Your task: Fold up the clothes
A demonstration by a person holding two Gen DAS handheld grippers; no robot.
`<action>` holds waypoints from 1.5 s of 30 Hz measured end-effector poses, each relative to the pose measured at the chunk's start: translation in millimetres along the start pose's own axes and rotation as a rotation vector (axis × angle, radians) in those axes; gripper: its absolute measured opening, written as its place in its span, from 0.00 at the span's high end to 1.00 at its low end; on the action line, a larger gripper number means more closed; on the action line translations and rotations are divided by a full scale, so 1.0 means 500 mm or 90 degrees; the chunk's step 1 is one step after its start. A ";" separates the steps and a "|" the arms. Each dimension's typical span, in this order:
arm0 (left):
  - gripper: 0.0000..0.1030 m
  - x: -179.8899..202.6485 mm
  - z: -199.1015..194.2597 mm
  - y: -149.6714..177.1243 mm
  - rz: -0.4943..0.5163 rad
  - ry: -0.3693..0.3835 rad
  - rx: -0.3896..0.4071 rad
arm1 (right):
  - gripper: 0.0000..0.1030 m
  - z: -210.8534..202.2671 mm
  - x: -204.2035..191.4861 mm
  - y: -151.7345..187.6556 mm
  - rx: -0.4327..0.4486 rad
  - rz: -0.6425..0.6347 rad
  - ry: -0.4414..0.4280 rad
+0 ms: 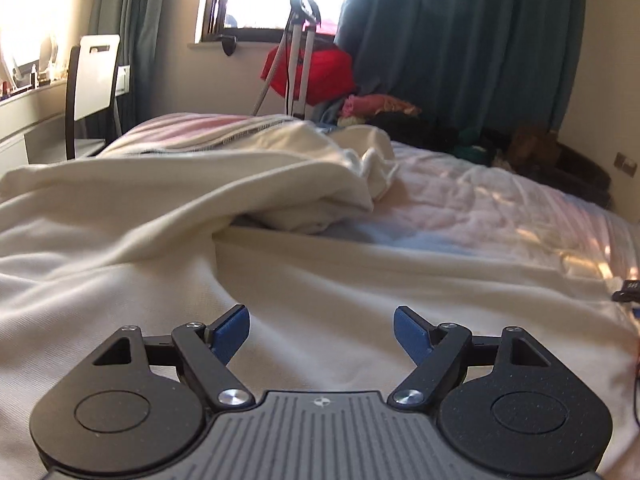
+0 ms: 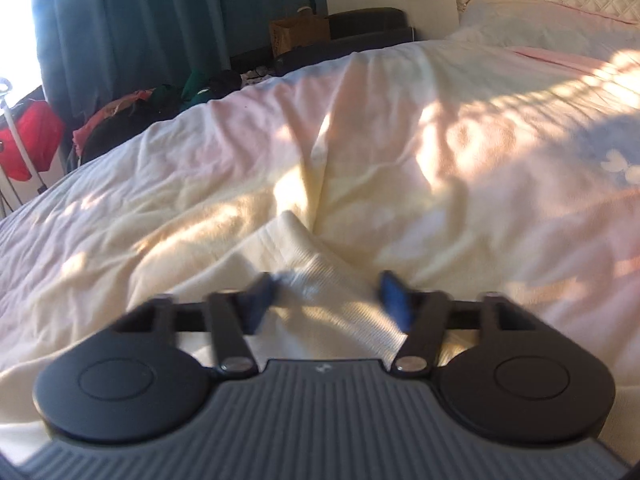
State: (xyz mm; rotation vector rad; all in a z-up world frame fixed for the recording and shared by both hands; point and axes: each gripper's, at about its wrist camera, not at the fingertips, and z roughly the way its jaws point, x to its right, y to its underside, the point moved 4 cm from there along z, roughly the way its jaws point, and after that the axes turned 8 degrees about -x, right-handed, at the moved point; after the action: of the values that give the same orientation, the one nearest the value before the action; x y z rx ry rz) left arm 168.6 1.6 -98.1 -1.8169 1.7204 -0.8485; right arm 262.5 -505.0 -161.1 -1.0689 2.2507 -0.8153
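A cream knit garment (image 1: 168,248) lies spread and rumpled on the bed, with a bunched fold (image 1: 344,168) further back. My left gripper (image 1: 322,330) is open and empty, low over the garment's flat part. In the right wrist view a ribbed cream cuff or hem (image 2: 320,268) of the garment lies between the open, blurred blue fingers (image 2: 394,300) of my right gripper (image 2: 328,298). The jaws stand apart on either side of the cloth and do not pinch it.
The bed has a pale pink quilt (image 2: 460,152) with sun patches and a pillow (image 2: 520,20) at the head. A pile of clothes (image 1: 380,108), a red bag on a stand (image 1: 312,68), teal curtains (image 1: 460,40) and a chair (image 1: 94,84) stand beyond the bed.
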 end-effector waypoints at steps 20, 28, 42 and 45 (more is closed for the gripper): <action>0.21 -0.015 -0.027 0.011 -0.005 -0.017 0.008 | 0.19 -0.097 -0.028 -0.009 0.049 0.026 -0.060; 0.21 -0.017 -0.052 0.014 -0.024 -0.006 0.012 | 0.19 -0.179 -0.199 0.017 -0.004 0.061 -0.289; 0.21 -0.096 0.010 0.023 -0.128 0.056 -0.009 | 0.51 0.011 -0.733 0.120 -0.145 -0.020 -0.397; 0.20 -0.109 0.019 0.021 -0.154 0.099 0.007 | 0.56 0.039 -0.812 0.134 -0.135 -0.110 -0.362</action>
State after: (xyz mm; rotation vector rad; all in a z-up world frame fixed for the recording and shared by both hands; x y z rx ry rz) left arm 167.7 54.6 -117.6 -2.0260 1.6030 -1.1208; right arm 468.0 -148.6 -144.3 -1.4002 1.7992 -0.2795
